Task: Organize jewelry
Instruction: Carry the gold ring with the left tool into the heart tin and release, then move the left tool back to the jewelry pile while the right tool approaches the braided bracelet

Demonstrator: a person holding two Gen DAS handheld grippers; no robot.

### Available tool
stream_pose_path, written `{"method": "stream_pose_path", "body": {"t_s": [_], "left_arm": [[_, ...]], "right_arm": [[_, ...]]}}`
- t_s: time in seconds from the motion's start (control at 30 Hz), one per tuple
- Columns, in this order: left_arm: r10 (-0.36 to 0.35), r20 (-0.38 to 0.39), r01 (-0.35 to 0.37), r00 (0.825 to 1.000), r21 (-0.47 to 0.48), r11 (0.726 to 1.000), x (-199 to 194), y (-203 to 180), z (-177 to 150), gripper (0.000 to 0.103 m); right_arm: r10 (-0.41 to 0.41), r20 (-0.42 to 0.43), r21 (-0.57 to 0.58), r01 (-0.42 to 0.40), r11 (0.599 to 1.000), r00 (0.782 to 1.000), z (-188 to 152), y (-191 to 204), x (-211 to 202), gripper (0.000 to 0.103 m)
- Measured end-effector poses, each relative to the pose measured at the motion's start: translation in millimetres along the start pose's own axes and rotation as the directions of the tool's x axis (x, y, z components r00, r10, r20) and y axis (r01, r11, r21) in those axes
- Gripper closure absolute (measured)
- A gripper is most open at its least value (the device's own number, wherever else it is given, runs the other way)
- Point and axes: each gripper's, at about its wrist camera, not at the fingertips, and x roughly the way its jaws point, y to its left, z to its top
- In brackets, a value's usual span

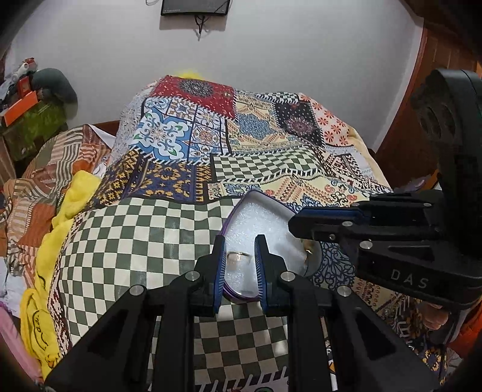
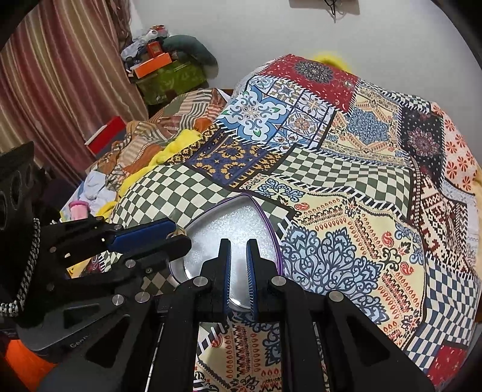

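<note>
Left tongs [image 1: 240, 238]: pads clamped on a thin metal ring [image 1: 238, 256], which sits crosswise between them, just back from the tips. From the right wrist view the same ring pokes out at the tip of the left tongs.

Right tongs [image 2: 238, 241]: closed down to a narrow slit, with nothing visible between the pads.

Heart-shaped box [image 1: 259, 211]: directly under and ahead of both sets of tips. It has a purple rim and a white foam liner. The foam looks bare apart from what my tongs cover. There is a gold glint [image 1: 308, 250] at the rim below the right tongs; can't tell what it is.

Clearance: the two tongs converge over the box at roughly a right angle, with the right tips just beside the left ones and not touching. The point of the box faces away from me, and the rounded end is under my fingers.

Surface: patchwork quilt [image 1: 135, 241] over a bed. There is a green-white check patch left of the left tongs and a blue lace print right of the right tongs. The quilt rises into a hump beyond the box. A yellow blanket [image 1: 72, 205] is bunched along the far left edge.

Room: white wall [image 1: 271, 45] ahead with a dark panel [image 1: 195, 6] mounted high. A striped curtain [image 2: 60, 75] hangs far left, with an orange box [image 2: 152, 64] on a cluttered stack beside it.
</note>
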Motion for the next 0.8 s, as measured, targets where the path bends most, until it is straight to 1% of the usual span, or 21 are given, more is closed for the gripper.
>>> {"method": "stream_pose_path", "body": {"t_s": [0.1, 0.23, 0.33, 0.4, 0.43, 0.47, 0.5, 0.53, 0.6, 0.8], "left_arm": [[-0.001, -0.005, 0.001, 1.0, -0.005, 1.0, -1, 1, 1, 0.085], [0.009, -0.003, -0.009, 1.0, -0.011, 1.0, -8, 0, 1, 0.085], [0.017, 0.005, -0.017, 1.0, -0.013, 1.0, -18, -2, 0, 0.085], [0.036, 0.013, -0.036, 0.999, -0.003, 0.999, -25, -6, -1, 0.084], [0.046, 0.017, -0.046, 0.999, 0.004, 0.999, -29, -9, -1, 0.081], [0.055, 0.023, -0.055, 0.998, 0.011, 0.998, -34, -11, -2, 0.078], [0.06, 0.029, -0.06, 0.998, 0.016, 0.998, -39, -13, -3, 0.07], [0.063, 0.037, -0.063, 0.997, 0.02, 0.998, -43, -16, -4, 0.064], [0.069, 0.053, -0.071, 0.996, 0.027, 0.997, -55, -22, -7, 0.061], [0.074, 0.054, -0.077, 0.996, 0.045, 0.996, -77, -38, -15, 0.061]], "right_arm": [[-0.018, 0.011, -0.016, 0.018, 1.0, 1.0, -1, 3, -4, 0.094], [-0.024, 0.031, -0.007, 0.025, 1.0, 0.999, -3, 2, -15, 0.092], [-0.045, 0.054, 0.008, 0.045, 0.999, 0.998, -7, 1, -29, 0.086], [-0.056, 0.067, 0.016, 0.055, 0.998, 0.996, -10, 1, -38, 0.077], [-0.066, 0.076, 0.018, 0.065, 0.998, 0.995, -12, 2, -44, 0.074], [-0.074, 0.086, 0.018, 0.073, 0.997, 0.994, -14, 2, -49, 0.07], [-0.084, 0.098, 0.019, 0.082, 0.996, 0.992, -16, 3, -55, 0.067], [-0.091, 0.11, 0.02, 0.089, 0.996, 0.99, -19, 5, -62, 0.066], [-0.098, 0.122, 0.022, 0.097, 0.995, 0.988, -23, 7, -71, 0.066], [-0.145, 0.163, 0.025, 0.143, 0.989, 0.976, -42, 11, -103, 0.066]]}}
